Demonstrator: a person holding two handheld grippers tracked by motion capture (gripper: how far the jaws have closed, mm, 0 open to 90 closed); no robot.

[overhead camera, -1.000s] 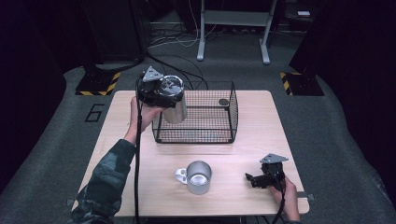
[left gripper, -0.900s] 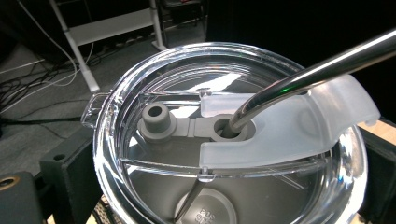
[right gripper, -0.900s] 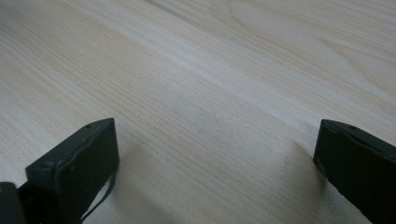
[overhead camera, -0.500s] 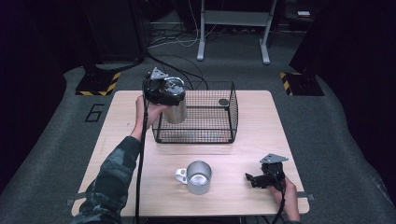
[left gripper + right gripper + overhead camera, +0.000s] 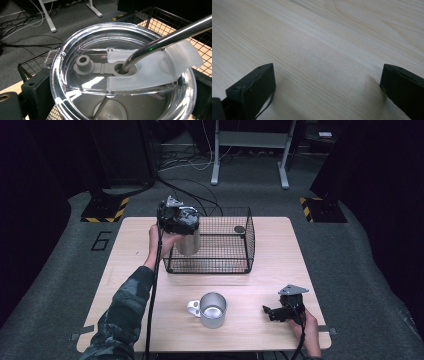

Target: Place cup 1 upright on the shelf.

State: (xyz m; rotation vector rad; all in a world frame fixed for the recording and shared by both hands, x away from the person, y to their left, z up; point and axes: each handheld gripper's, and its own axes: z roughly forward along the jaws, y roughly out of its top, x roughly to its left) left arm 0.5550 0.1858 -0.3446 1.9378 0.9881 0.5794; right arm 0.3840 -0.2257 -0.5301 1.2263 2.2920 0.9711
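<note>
Left gripper (image 5: 181,227) is holding a steel tumbler (image 5: 188,241) up at the left end of the wire basket (image 5: 235,265), jaws clamping the cup from both sides just below its rim; the tumbler is hanging upright, its lower body sitting inside the basket's left wall line, whether it is touching the basket floor cannot be told. In the left gripper view the clear lid (image 5: 75,45) is sitting on the tumbler, a grey plug and straw hole at its centre, a frosted flap (image 5: 155,67) lying across the right half, and a metal straw (image 5: 170,37) is sticking out of the hole and leaning up to the right; black jaws are pressing on either side of the lid's rim. A small dark round thing (image 5: 239,229) is lying in the basket's far right corner, too small to identify. A second metal mug (image 5: 213,309) with a handle on its left is standing open and upright on the table (image 5: 280,245), in front of the basket, well apart from both grippers. Right gripper (image 5: 272,312) is resting low on the table near the front right corner, held by the person's hand (image 5: 307,327), jaws spread wide with nothing between them; the right gripper view is showing bare wood grain between the two jaws.
</note>
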